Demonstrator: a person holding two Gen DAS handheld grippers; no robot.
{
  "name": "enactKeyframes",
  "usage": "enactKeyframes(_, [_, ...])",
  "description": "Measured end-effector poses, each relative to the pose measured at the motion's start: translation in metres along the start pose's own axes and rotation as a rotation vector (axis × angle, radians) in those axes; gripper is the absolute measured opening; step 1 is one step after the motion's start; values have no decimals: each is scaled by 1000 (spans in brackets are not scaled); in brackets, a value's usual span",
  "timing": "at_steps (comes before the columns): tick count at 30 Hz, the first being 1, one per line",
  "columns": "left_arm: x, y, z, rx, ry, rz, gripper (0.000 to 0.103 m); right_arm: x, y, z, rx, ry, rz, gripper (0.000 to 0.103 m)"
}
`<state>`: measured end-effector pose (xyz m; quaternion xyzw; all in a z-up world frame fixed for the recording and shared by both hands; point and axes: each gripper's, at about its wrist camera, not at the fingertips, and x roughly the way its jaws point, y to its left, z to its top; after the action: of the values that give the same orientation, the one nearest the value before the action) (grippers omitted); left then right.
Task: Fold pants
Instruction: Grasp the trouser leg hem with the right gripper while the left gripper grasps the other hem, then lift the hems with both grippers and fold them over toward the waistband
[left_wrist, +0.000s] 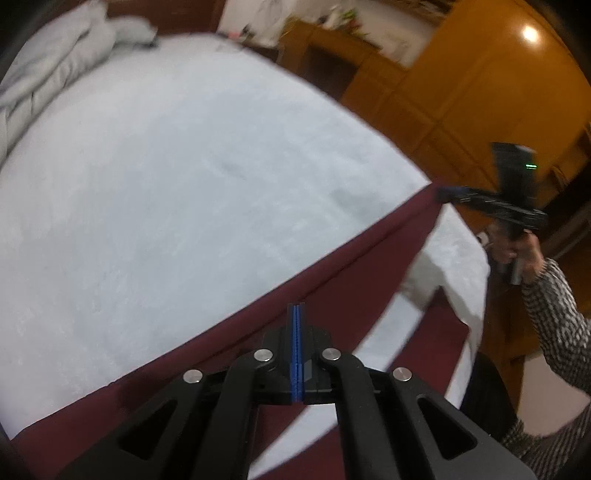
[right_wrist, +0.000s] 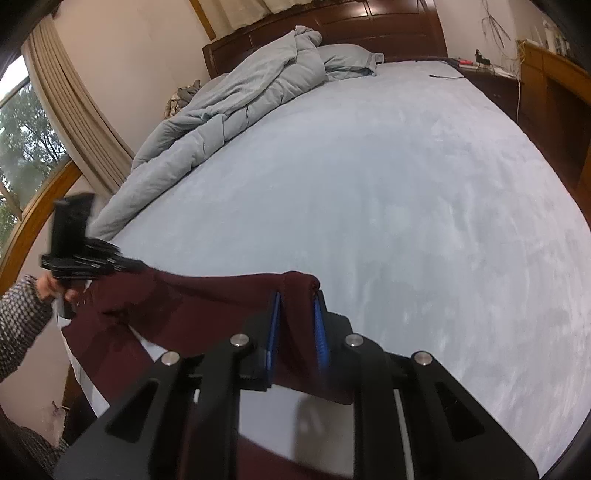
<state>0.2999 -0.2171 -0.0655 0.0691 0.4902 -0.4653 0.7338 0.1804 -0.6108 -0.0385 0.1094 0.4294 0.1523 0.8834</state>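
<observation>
The dark maroon pants (left_wrist: 332, 266) are stretched taut between my two grippers above the near edge of the bed. My left gripper (left_wrist: 297, 310) is shut, its blue pads pressed together on one end of the pants. It also shows in the right wrist view (right_wrist: 136, 264) at the far left, clamped on the fabric. My right gripper (right_wrist: 297, 295) is shut on a thick bunch of the pants (right_wrist: 207, 306) between its blue pads. In the left wrist view it (left_wrist: 441, 192) holds the far corner at the right.
The bed (right_wrist: 369, 184) has a pale blue sheet. A crumpled grey duvet (right_wrist: 229, 103) and pillow lie along its far left side by the dark headboard (right_wrist: 369, 26). Wooden cabinets (left_wrist: 461, 85) stand to the right of the bed. A window (right_wrist: 22, 144) is at left.
</observation>
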Motion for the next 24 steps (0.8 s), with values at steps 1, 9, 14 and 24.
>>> enactKeyframes(1, [-4, -10, -3, 19, 3, 11, 0, -1, 1, -5, -3, 5, 3, 16])
enactKeyframes(9, [47, -1, 15, 76, 144, 76, 55, -19, 13, -5, -13, -42, 50, 16])
enactKeyframes(14, [76, -2, 25, 160, 220, 3, 73, -23, 13, -1, -25, -48, 66, 16])
enactKeyframes(24, [107, 12, 2, 194, 383, 39, 13, -19, 10, -2, -5, -44, 80, 15])
